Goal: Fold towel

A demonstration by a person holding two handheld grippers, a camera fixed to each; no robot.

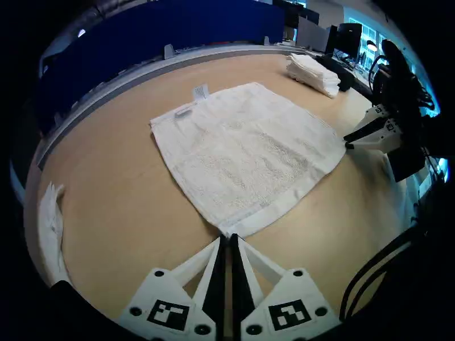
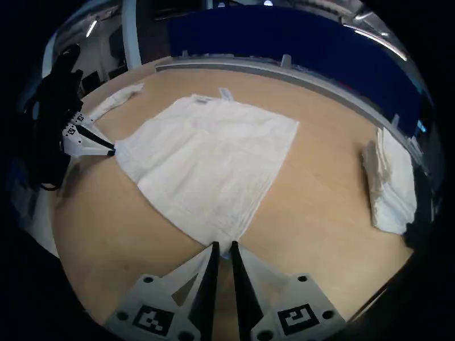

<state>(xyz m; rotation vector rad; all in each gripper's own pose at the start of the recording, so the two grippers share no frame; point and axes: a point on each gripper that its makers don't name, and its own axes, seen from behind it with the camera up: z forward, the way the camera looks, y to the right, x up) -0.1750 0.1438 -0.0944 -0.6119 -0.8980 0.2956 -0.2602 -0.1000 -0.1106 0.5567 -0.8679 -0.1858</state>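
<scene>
1. The towel (image 1: 244,153) lies spread flat on the bench (image 1: 114,193).
2. The left gripper (image 1: 229,238) meets its nearest corner, fingers pressed together on the hem.
3. The right gripper (image 2: 224,245) pinches the neighbouring corner, fingers barely apart around the cloth.

A white square terry towel (image 2: 210,159) is lying flat on the light wooden table (image 2: 318,227), one corner pointing toward 6 o'clock. There the right gripper (image 2: 224,250) is pinching that corner between its black-edged white fingers. At 9 o'clock the left gripper (image 2: 112,152) is meeting the towel's side corner. A stack of folded white towels (image 2: 392,182) is sitting at 3 o'clock, and a loose white cloth (image 2: 116,98) is lying at 10 o'clock.
</scene>
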